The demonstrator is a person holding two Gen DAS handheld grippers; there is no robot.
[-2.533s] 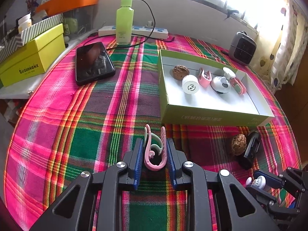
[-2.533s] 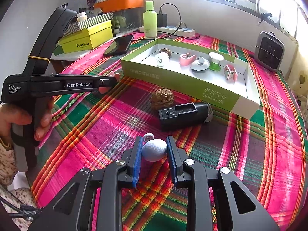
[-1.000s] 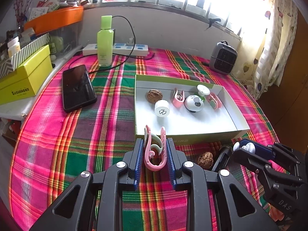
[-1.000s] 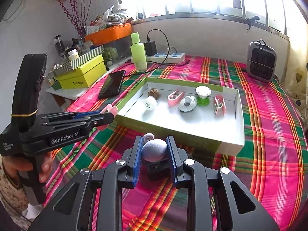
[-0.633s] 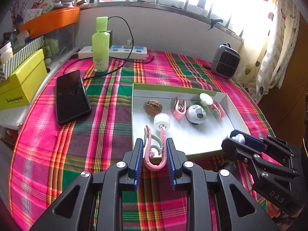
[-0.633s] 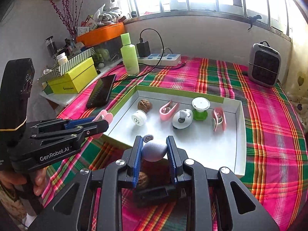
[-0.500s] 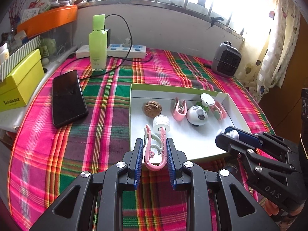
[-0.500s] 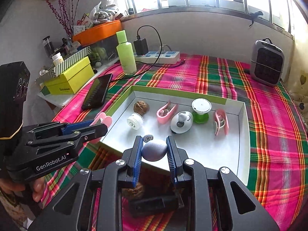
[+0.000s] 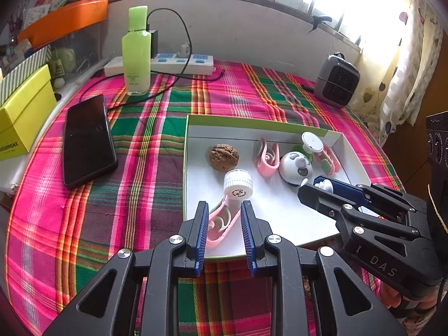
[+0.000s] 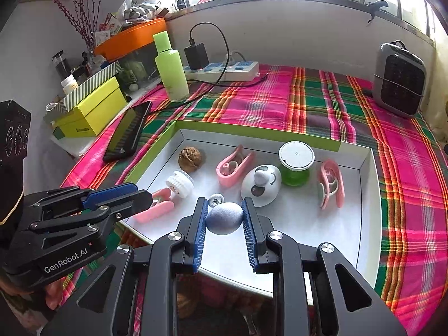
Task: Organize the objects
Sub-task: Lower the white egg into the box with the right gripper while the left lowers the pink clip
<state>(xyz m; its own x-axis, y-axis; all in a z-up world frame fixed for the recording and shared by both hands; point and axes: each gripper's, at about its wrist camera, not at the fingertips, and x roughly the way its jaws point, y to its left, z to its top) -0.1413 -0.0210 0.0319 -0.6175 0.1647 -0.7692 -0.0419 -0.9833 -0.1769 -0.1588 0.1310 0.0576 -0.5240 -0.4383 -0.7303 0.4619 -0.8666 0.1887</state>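
Altogether three pink clips (image 10: 234, 168), one pinched by the left gripper (image 9: 224, 215), share the green-rimmed tray (image 10: 252, 130) on the plaid tablecloth (image 10: 322, 103) below the window, while the right gripper (image 10: 225, 218) pinches a grey ball (image 10: 224, 218).

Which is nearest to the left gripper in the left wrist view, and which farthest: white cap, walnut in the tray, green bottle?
From the left gripper:
1. white cap, just beyond the fingertips, in the tray.
2. walnut, farther back in the tray, slightly left.
3. green bottle, far left by the wall.
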